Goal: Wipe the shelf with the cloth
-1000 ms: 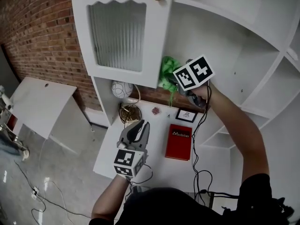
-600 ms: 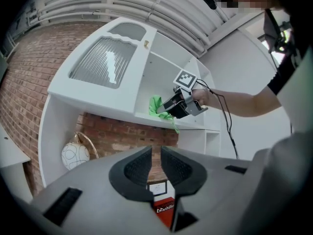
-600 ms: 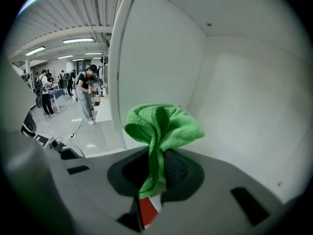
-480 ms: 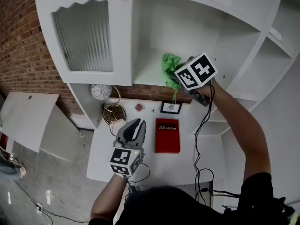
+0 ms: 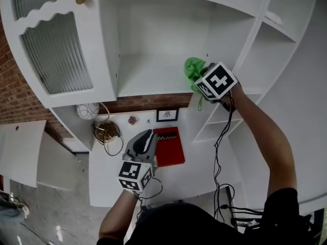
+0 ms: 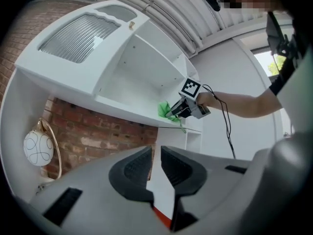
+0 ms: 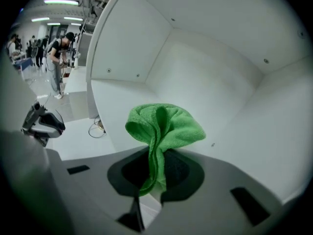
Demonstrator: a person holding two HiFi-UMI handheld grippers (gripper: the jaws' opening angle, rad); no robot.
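Note:
My right gripper (image 5: 198, 83) is shut on a bunched green cloth (image 5: 193, 68) at the right end of the white shelf board (image 5: 148, 75), beside the upright panel. In the right gripper view the cloth (image 7: 164, 125) sticks up between the jaws of the right gripper (image 7: 155, 166), over the shelf board (image 7: 120, 106). My left gripper (image 5: 145, 137) hangs lower, above the table, jaws together and empty. Seen from the left gripper (image 6: 156, 161), the cloth (image 6: 164, 109) sits on the shelf's front edge.
An open cabinet door with ribbed glass (image 5: 56, 50) juts out at the left. On the white table (image 5: 112, 182) below lie a red book (image 5: 168, 146), a small framed picture (image 5: 167, 115), a white globe lamp (image 5: 87, 110) and a gold wire piece (image 5: 104, 131).
The right gripper has carried the cloth rightward along the shelf to its right end. The head view has swung, showing more of the shelf. The left gripper has barely moved.

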